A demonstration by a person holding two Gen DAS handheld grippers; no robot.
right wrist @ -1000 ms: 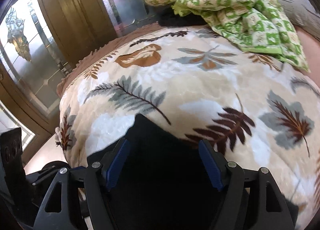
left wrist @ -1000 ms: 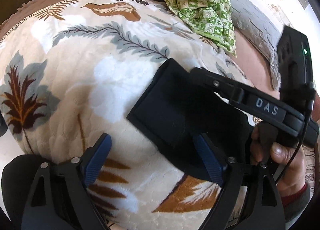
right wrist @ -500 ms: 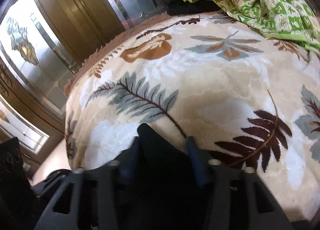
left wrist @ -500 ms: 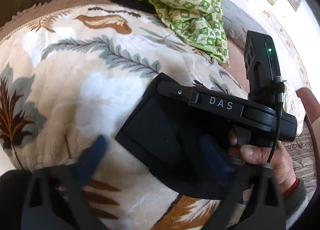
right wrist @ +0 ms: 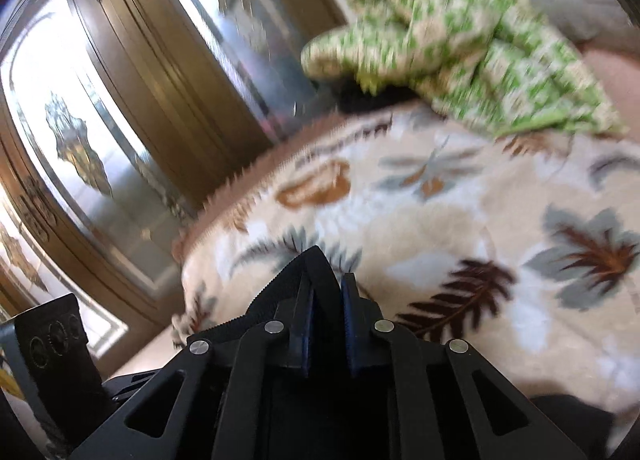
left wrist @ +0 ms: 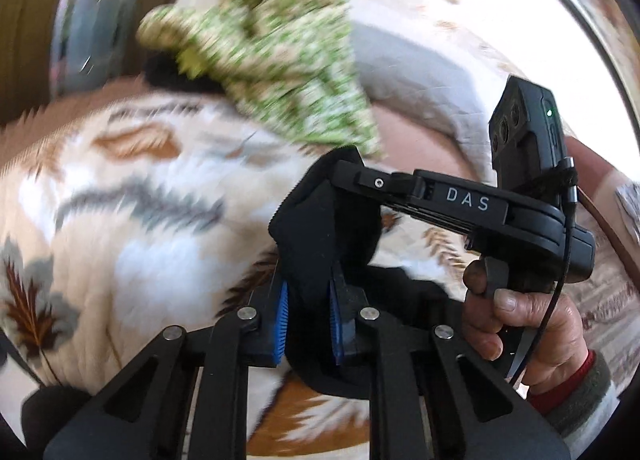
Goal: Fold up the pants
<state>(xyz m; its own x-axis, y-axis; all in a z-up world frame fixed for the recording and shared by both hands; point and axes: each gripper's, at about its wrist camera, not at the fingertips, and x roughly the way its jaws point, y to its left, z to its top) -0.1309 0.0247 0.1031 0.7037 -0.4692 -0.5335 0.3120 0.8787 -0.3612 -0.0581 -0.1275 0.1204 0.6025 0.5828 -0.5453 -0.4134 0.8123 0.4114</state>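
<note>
The black pants point(left wrist: 320, 220) are bunched and lifted off the leaf-patterned blanket point(left wrist: 140, 228). My left gripper point(left wrist: 308, 320) is shut on a fold of the pants between its blue pads. My right gripper point(right wrist: 326, 324) is shut on another edge of the pants point(right wrist: 316, 264), which pokes up between its fingers. The right gripper's black body point(left wrist: 460, 204) and the hand holding it show at the right of the left wrist view, clamped on the far end of the same cloth.
A crumpled green-and-white patterned cloth point(left wrist: 280, 60) lies at the far end of the bed; it also shows in the right wrist view point(right wrist: 460, 32). A wooden door with glass panels point(right wrist: 120, 100) stands left of the bed. A grey pillow point(left wrist: 420, 76) lies behind.
Both grippers went from open over the flat folded pants to shut on them. The pants have been lifted off the blanket and both views have tilted up.
</note>
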